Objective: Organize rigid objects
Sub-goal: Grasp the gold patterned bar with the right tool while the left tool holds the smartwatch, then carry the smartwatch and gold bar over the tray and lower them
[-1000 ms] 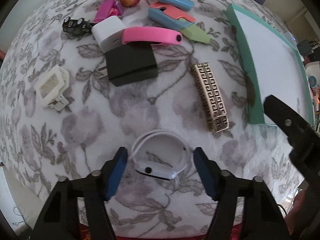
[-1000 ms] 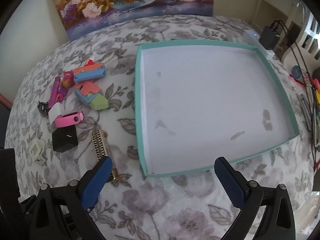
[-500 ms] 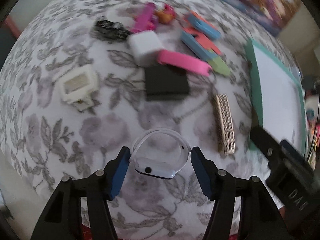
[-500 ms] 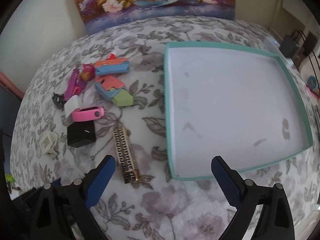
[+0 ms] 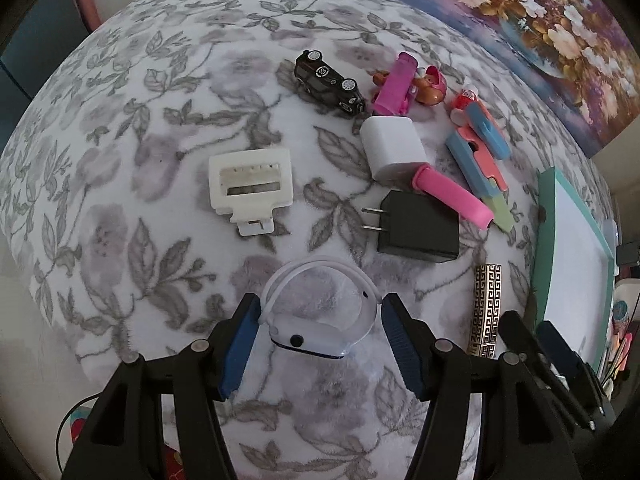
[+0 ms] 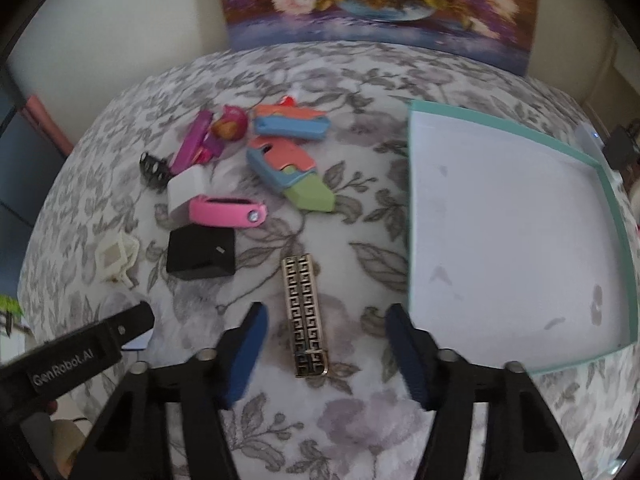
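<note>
My left gripper point(image 5: 320, 305) is shut on a white wristband point(image 5: 308, 342), its blue pads pressing the loop from both sides just above the flowered blanket. My right gripper point(image 6: 327, 312) points down over a gold patterned bar point(image 6: 305, 312). The bar lies lengthwise between the jaws, which are closing, with a gap still showing on each side. In the left wrist view the same bar point(image 5: 486, 312) lies just left of the right gripper's fingers point(image 5: 520, 340). A teal-rimmed white tray point(image 6: 412, 200) sits to the right with nothing in it.
Further back lie a black charger point(image 5: 416, 228), white charger point(image 5: 394, 146), pink band point(image 6: 228, 211), white clip point(image 5: 250, 184), black toy car point(image 5: 328, 82), coloured toy knives point(image 6: 288, 168) and small pink toys point(image 6: 200, 140). A flower painting point(image 6: 376, 4) leans behind.
The right gripper slid left from in front of the tray to over the gold bar, and its jaws narrowed. The left gripper carried the wristband a little left, rolling as it went.
</note>
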Motion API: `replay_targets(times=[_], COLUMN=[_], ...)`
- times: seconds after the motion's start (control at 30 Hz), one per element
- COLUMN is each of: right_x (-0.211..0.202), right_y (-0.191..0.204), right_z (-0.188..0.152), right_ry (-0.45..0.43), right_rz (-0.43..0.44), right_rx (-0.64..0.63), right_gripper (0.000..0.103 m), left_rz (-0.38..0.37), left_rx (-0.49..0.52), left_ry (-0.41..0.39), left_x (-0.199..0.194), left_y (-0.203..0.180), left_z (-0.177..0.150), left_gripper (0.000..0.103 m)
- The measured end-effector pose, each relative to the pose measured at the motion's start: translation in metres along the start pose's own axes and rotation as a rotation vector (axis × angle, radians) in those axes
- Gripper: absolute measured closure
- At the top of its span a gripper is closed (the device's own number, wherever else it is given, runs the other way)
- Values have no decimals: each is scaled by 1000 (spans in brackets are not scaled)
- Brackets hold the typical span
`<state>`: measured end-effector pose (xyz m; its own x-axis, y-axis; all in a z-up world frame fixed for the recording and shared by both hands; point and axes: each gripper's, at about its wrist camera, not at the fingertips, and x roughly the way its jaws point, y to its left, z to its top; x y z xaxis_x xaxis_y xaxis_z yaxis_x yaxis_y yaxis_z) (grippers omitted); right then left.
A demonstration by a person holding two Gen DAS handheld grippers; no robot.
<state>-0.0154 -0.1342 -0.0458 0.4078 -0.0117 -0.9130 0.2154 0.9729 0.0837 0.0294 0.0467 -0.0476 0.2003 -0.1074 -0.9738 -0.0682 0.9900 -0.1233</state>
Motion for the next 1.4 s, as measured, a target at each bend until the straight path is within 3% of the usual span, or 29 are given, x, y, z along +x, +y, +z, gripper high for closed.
replay_targets(times=[0.07,0.33,0.47,0.9,1.4], right_x=[5,24,36,42,32], right_y=[6,17,17,34,26], right_z=[-1,-4,-5,-7,-6], right_ry=[11,68,96,67,58], right_rz=[6,-6,-19,-69,-25], right_rx=[-29,-77,-79,-138,-110], right_gripper=[51,65,67,73,81], left_rz=[-2,4,9,17,43], left_rx=[2,15,21,43,46], left_ry=[2,11,16,23,7], left_x=[-4,5,7,12,13], left_y=[7,0,-2,-11,-14], left_z=[-3,-8,-8,-6,-8], left_gripper=[39,39,39,39,39])
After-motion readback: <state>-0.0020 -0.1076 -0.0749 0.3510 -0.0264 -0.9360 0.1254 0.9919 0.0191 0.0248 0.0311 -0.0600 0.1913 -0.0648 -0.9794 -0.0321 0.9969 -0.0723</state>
